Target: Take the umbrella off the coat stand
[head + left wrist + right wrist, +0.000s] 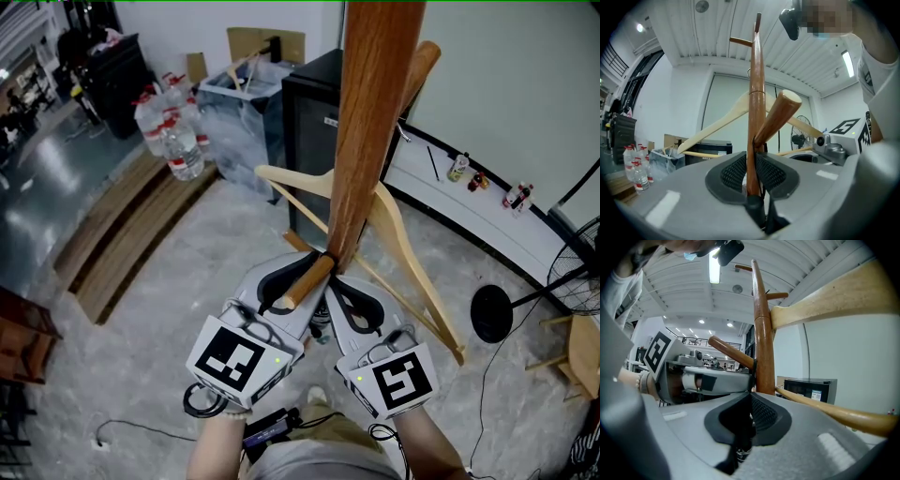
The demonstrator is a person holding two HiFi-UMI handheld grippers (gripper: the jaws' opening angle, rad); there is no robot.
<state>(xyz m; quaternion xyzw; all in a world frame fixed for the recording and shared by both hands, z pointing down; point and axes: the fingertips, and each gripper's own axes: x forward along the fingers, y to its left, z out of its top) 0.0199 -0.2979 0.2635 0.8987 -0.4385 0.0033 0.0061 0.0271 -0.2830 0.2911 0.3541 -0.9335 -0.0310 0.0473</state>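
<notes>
The wooden coat stand's pole [370,141] rises just ahead of both grippers. A peg [307,281] slants off it over my left gripper [292,274]. A pale wooden hanger [394,234] hangs on the stand. In the left gripper view the pads [733,171] stand a narrow gap apart, and the pole [756,93] shows through it. A thin black strap [762,185] runs down from the peg's root inside that gap; no pad visibly presses it. The umbrella's body is hidden below the grippers. My right gripper [345,283] is beside the left, jaws shut, nothing visible in them.
Water bottles [173,131], a clear bin [230,103] and a black cabinet [314,112] stand behind the stand. A floor fan's base [492,314] is at the right, wooden planks [122,225] at the left. A cable lies on the floor.
</notes>
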